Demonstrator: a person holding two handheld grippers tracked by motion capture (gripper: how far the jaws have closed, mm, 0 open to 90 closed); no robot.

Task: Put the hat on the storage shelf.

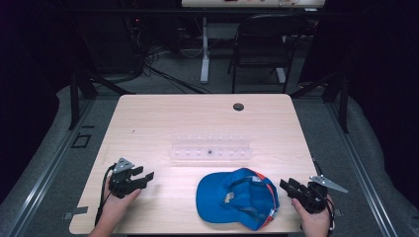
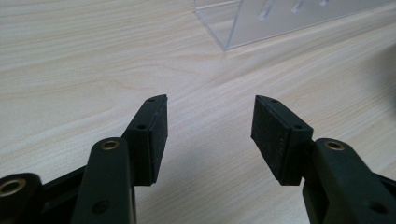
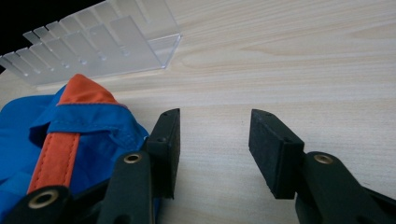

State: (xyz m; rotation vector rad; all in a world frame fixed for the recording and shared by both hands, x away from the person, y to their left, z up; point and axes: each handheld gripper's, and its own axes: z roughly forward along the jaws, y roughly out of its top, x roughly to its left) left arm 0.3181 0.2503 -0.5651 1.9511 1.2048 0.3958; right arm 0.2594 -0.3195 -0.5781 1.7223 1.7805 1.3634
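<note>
A blue cap point(image 1: 237, 197) with an orange strap and trim lies on the wooden table point(image 1: 163, 118) near its front edge, right of the middle. In the right gripper view the cap point(image 3: 70, 135) sits left of my right gripper point(image 3: 214, 135), whose jaws stand open over bare wood. In the high view the right gripper point(image 1: 291, 186) rests just right of the cap. My left gripper point(image 1: 143, 175) is at the front left, open and holding nothing; its jaws point(image 2: 209, 123) point toward the corner of a clear plastic rack point(image 2: 261, 21).
The clear plastic rack point(image 1: 211, 148) with small pegs stands in the middle of the table, behind the cap. A round cable hole point(image 1: 238, 106) is near the far edge. A black folding chair point(image 1: 262, 44) and a table leg stand beyond.
</note>
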